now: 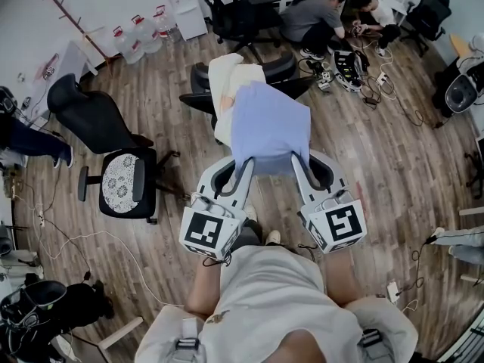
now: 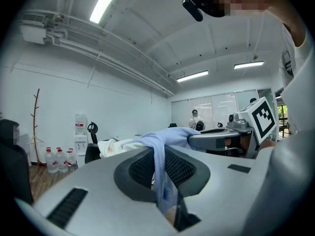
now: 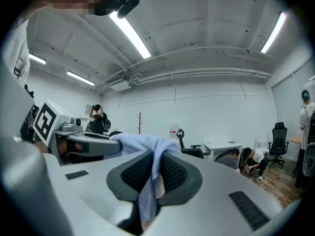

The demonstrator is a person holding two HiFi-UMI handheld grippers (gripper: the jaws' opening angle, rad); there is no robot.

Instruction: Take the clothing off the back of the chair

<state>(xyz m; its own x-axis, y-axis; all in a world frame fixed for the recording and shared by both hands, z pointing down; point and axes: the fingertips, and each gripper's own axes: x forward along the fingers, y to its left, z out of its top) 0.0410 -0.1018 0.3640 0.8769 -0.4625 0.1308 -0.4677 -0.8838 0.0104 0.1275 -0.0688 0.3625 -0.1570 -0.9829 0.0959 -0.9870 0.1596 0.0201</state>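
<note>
Wood floor (image 1: 378, 172), two hand-held grippers (image 1: 245, 166) (image 1: 297, 166) — both pinching one blue garment (image 1: 269, 125); one cream garment (image 1: 233, 78)

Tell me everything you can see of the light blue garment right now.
The light blue garment looks like thin, soft, wrinkled fabric, plain in colour. It hangs spread between both grippers: the left gripper pinches one near corner, the right gripper the other, cloth bunched between the pads. Its far edge overlaps a cream garment draped on the black chair.
</note>
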